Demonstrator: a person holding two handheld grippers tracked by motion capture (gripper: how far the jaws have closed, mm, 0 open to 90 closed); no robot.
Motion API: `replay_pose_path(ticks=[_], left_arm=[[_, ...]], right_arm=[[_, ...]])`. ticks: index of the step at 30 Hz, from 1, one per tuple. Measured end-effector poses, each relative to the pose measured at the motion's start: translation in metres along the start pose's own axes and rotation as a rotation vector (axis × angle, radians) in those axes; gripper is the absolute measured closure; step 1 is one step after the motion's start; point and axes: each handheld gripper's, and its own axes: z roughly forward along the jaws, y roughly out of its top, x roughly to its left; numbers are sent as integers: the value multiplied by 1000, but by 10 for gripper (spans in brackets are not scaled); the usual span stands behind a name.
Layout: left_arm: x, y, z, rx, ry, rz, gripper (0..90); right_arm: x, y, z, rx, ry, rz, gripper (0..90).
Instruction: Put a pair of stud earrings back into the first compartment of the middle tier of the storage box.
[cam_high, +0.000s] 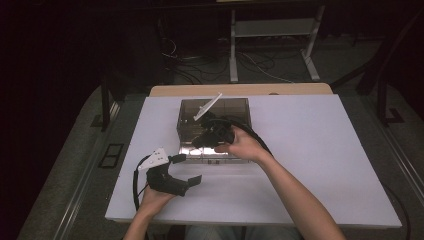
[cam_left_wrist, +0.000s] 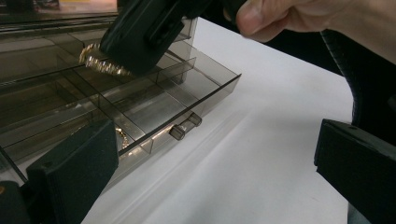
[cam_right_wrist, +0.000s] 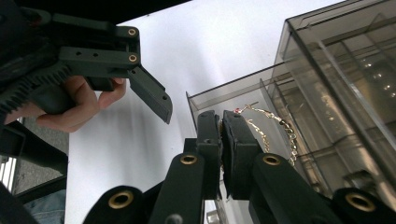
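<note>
Pinching a gold bracelet (cam_right_wrist: 271, 128) between closed jaws, the right gripper (cam_right_wrist: 221, 140) hangs over the smoky clear organizer box (cam_right_wrist: 327, 84); off to its side, the left gripper (cam_high: 186, 170) waits wide open above the white tabletop (cam_high: 320, 150).

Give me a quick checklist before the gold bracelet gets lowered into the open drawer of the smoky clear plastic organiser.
1. Grip: right gripper jaws shut on the gold chain bracelet: ok.
2. Drawer: the smoky transparent plastic drawer with dividers is pulled out under the bracelet: ok.
3. Which compartment lies directly beneath the bracelet: cannot tell.
4. Another gold piece already lies in a front compartment; avoid it: ok, apart for now.
5. Left gripper jaws open, holding nothing, over the white table beside the drawer: ok.
6. Bracelet hanging free of the dividers: cannot tell.
</note>
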Motion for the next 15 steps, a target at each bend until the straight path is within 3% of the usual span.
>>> replay_pose_path(ticks=[15], left_arm=[[0,0,0,-6,1,-4,0]], right_arm=[[-3,0,23,6,14,5,850]])
